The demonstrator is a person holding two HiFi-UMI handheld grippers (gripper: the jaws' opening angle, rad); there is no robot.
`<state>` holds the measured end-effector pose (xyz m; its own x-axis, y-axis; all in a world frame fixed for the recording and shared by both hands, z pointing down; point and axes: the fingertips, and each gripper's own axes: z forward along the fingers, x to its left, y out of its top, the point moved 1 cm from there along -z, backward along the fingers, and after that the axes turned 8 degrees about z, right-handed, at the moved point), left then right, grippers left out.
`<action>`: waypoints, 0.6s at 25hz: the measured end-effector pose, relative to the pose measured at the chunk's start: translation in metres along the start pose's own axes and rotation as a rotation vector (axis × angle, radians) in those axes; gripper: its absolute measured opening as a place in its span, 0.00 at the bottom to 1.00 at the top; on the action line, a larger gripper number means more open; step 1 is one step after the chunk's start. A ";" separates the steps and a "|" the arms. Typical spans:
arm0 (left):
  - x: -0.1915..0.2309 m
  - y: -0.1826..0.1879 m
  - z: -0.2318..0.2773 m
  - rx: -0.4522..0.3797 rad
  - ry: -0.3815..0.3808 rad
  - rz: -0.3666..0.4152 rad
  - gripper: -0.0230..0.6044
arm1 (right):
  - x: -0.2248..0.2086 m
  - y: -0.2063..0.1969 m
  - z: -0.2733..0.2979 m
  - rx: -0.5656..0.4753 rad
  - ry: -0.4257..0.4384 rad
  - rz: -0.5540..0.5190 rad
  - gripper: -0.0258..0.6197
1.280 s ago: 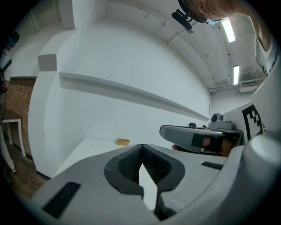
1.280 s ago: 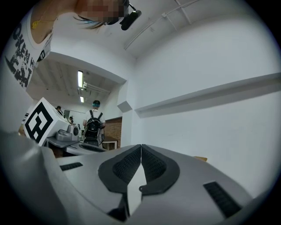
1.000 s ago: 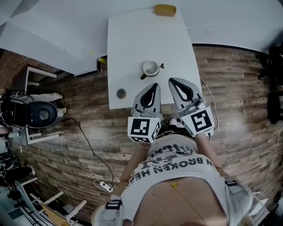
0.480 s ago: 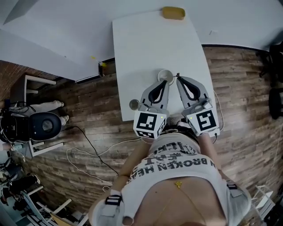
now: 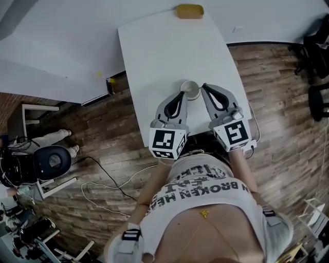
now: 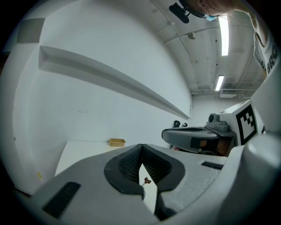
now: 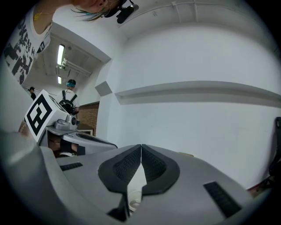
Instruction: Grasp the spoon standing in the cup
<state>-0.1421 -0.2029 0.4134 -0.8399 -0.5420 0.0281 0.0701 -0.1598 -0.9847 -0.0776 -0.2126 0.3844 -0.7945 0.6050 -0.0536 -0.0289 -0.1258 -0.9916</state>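
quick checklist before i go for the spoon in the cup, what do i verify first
1. Right gripper open for the grasp: not ok; its fingers are shut together, with nothing between them.
2. Left gripper open: not ok; it is shut and empty too.
3. Cup located: ok; it stands on the table, just ahead of both grippers' tips.
4. Spoon located: cannot tell fully. Only a small brown end on a thin stem shows past the left gripper, and the head view does not show it clearly.
5. Clutter near the cup: ok; the yellow object sits at the table's far edge.
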 end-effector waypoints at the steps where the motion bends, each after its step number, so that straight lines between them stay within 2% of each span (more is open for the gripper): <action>1: 0.000 -0.001 0.001 0.002 0.005 -0.001 0.03 | -0.003 -0.002 0.000 0.007 0.002 -0.001 0.05; 15: -0.002 -0.007 0.022 0.053 0.126 -0.058 0.03 | -0.042 -0.029 0.015 0.152 0.098 -0.042 0.05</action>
<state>-0.1287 -0.2186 0.4241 -0.9042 -0.4230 0.0594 0.0451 -0.2329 -0.9715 -0.0523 -0.2464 0.4172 -0.7277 0.6852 -0.0310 -0.1583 -0.2117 -0.9644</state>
